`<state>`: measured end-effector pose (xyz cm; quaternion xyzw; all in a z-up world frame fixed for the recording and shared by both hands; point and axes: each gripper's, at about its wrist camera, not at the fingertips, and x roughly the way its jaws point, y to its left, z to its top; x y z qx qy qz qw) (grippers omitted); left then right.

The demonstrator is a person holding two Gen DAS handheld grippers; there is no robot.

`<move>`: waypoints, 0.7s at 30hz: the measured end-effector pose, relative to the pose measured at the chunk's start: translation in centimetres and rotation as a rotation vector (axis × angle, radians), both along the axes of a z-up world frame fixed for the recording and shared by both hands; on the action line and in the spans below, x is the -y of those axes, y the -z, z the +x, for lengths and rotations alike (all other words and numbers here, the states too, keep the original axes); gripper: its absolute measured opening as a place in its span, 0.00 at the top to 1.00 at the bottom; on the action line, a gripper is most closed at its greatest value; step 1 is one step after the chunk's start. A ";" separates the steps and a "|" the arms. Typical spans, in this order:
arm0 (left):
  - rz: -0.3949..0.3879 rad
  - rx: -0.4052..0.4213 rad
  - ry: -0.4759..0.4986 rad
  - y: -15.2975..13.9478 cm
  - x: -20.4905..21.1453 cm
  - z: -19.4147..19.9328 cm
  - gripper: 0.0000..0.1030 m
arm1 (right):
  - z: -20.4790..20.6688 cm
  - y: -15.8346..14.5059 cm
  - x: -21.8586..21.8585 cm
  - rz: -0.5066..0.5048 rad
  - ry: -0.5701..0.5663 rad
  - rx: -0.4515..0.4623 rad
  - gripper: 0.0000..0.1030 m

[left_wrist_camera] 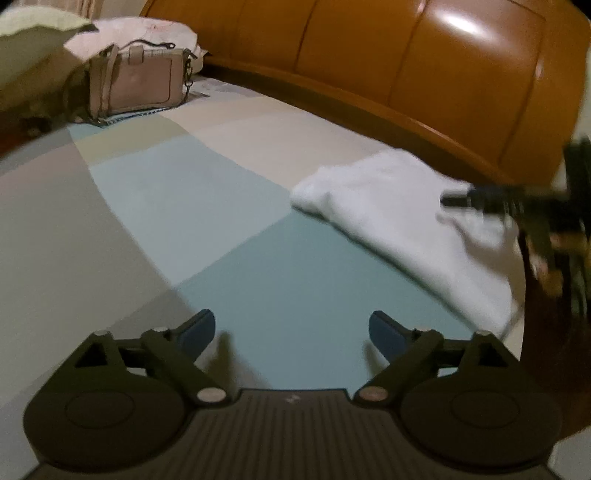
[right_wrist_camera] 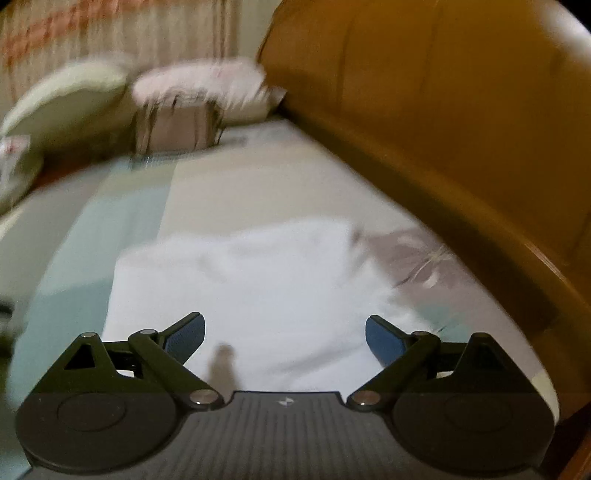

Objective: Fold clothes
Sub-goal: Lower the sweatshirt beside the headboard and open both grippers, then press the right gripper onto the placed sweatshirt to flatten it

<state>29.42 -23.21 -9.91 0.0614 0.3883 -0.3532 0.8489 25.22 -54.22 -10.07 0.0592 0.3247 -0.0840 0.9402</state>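
Note:
A white folded garment (left_wrist_camera: 402, 218) lies on the bed near the wooden headboard. In the left wrist view it sits to the right, and my left gripper (left_wrist_camera: 291, 325) hangs open over bare teal sheet, apart from the cloth, nothing between its blue pads. The right gripper (left_wrist_camera: 491, 201) shows there as a dark blurred shape over the garment's right part. In the right wrist view the white garment (right_wrist_camera: 258, 291) fills the middle, and my right gripper (right_wrist_camera: 284, 328) stands open just above it, its pads wide apart and holding nothing.
An orange wooden headboard (left_wrist_camera: 424, 74) curves along the bed's right side. A beige handbag (left_wrist_camera: 138, 81) stands at the far end in front of pillows (left_wrist_camera: 147, 33). The patchwork sheet (left_wrist_camera: 184, 192) in teal, cream and grey spreads to the left. A curtain (right_wrist_camera: 110, 33) hangs behind.

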 end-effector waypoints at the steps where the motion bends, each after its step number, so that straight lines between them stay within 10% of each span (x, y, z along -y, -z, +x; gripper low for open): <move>1: 0.006 0.005 0.003 0.0 -0.5 -0.6 0.10 | 0.4 0.6 0.8 0.038 0.008 -0.037 0.05; 9: 0.000 0.038 -0.047 -0.1 -4.7 -3.7 0.06 | 3.1 -1.9 0.2 0.067 -0.009 0.059 0.05; 14: 0.029 0.046 -0.090 -0.5 -6.8 -4.9 0.06 | 7.5 1.6 1.3 0.052 0.072 -0.070 0.00; 21: 0.127 0.123 -0.158 -0.4 -8.0 -6.1 0.04 | 1.2 -2.4 1.2 0.187 0.045 0.074 0.01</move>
